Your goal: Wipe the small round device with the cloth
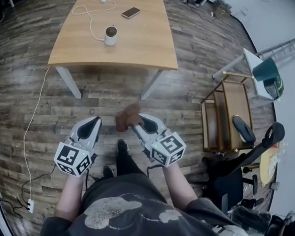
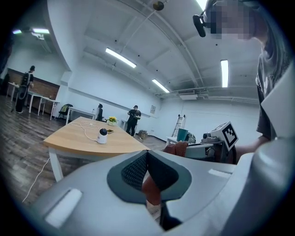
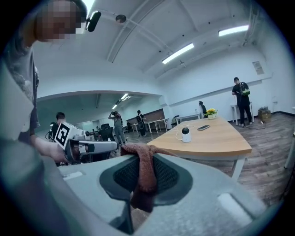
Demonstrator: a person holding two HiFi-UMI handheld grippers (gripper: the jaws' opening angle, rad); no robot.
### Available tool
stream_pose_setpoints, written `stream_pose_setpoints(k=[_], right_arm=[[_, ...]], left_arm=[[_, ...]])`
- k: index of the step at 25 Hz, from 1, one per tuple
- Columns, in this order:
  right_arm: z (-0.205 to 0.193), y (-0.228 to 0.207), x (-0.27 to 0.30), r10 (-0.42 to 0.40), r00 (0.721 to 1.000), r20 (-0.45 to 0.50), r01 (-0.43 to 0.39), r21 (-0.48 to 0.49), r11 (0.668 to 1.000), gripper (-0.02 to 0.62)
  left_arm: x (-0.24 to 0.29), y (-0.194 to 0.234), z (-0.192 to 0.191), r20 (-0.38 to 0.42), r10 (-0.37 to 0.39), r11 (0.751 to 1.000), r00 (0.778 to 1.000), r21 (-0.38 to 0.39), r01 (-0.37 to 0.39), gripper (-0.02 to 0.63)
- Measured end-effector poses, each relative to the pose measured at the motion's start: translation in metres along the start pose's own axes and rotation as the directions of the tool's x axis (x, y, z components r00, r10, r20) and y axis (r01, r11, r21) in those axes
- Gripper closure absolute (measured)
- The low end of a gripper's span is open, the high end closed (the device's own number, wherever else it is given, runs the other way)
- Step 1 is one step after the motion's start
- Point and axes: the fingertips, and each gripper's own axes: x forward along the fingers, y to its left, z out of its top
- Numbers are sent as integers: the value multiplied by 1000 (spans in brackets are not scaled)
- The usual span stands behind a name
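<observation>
The small round device (image 1: 111,35), white with a dark top, stands on the light wooden table (image 1: 142,44) far ahead of both grippers. It also shows in the left gripper view as the device (image 2: 102,135) and in the right gripper view as the device (image 3: 185,134). My right gripper (image 1: 137,121) is shut on a brown cloth (image 1: 127,117), which drapes over the closed jaws as the cloth (image 3: 145,170). My left gripper (image 1: 90,126) hangs beside it over the floor, jaws shut with nothing held. Both are well short of the table.
A phone (image 1: 130,12) and a white cable (image 1: 87,10) lie on the table behind the device. A wooden cart (image 1: 228,114) and a black chair (image 1: 242,169) stand to my right. A power strip (image 1: 30,205) lies on the floor at left. People stand in the distance.
</observation>
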Motion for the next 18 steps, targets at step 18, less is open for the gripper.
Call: stream_pose_setpoints(k=[18], right_arm=[[-32, 52, -49, -96, 995, 20, 95, 33, 995, 545]], left_arm=[[-67, -33, -12, 13, -50, 998, 999, 41, 50, 589]])
